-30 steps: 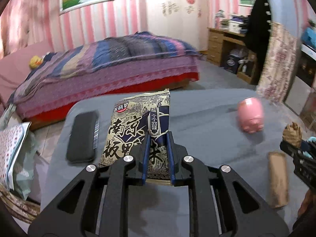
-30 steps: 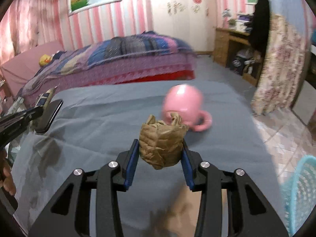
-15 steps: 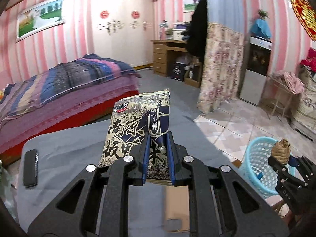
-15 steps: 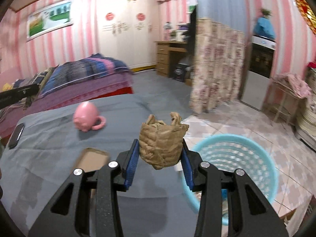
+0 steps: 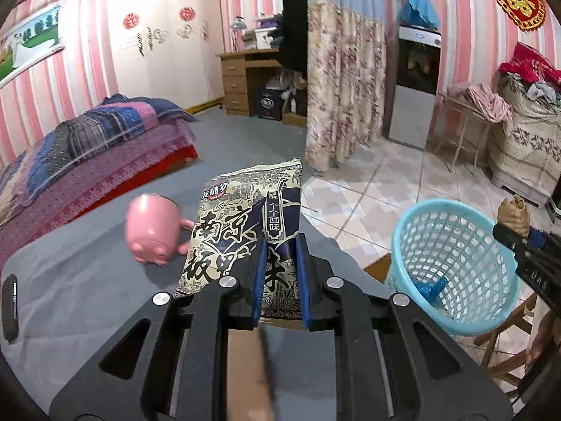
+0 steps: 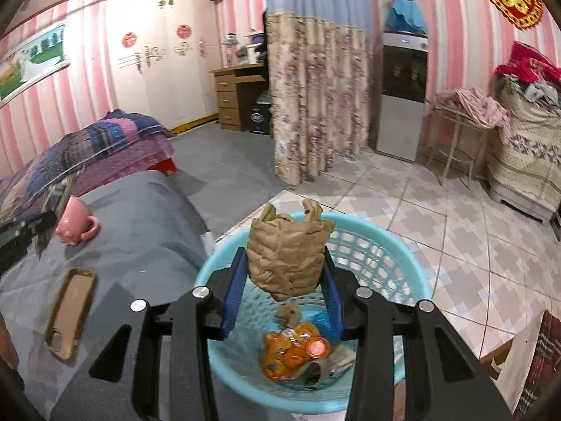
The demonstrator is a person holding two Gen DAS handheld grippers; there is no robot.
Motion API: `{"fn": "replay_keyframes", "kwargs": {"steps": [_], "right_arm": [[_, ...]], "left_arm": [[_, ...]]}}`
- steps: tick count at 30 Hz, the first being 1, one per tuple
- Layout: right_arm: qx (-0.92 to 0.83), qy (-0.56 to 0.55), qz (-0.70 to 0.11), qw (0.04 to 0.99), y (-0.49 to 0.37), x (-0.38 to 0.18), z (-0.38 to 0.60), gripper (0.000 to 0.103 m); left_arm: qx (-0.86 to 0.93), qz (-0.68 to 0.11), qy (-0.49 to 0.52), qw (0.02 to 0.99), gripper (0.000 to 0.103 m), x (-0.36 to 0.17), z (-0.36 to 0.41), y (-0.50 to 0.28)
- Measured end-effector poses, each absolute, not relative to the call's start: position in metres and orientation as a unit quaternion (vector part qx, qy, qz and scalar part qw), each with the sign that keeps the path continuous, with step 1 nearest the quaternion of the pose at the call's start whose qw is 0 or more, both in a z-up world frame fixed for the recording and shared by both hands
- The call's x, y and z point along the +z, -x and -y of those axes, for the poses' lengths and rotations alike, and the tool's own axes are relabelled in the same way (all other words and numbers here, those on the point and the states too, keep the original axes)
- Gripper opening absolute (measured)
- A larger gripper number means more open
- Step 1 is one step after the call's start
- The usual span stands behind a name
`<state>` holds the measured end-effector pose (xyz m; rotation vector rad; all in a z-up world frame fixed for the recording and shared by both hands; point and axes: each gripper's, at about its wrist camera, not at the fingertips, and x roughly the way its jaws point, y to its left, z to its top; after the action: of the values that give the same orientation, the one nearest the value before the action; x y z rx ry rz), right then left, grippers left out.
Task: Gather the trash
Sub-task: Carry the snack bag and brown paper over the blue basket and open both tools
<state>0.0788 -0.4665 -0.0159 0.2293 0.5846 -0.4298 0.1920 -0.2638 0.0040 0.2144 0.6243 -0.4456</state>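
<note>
Claws are both full: my right claw (image 6: 282, 289) pinches a crumpled brown paper bag (image 6: 285, 256) over the blue basket (image 6: 413, 280), left claw (image 5: 280, 277) clamps a snack wrapper (image 5: 242, 224) above the table's (image 5: 87, 280) right edge.

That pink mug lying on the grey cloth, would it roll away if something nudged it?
Probably only a little. The pink mug lies on its side, so its round body could rock, but its handle would likely stop a full roll. The soft grey cloth should also slow it.

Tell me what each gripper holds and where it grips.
Left gripper: snack packet, by its lower edge. Right gripper: crumpled brown paper bag, by its sides.
</note>
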Motion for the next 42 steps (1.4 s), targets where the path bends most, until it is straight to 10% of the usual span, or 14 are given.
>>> {"fn": "replay_keyframes", "kwargs": {"steps": [33,42], "right_arm": [[-0.292,-0.150,-0.284,0.901,-0.043,-0.047,0.524,0.041],[-0.280,-0.146,-0.291,0.903,-0.049,-0.049,0.519,0.041]], "left_arm": [[-0.382,-0.297,-0.109,0.868,0.021,-0.035,0.388,-0.153],[-0.370,-0.319,-0.116,0.865,0.055,-0.053,0.388,-0.165]]}}
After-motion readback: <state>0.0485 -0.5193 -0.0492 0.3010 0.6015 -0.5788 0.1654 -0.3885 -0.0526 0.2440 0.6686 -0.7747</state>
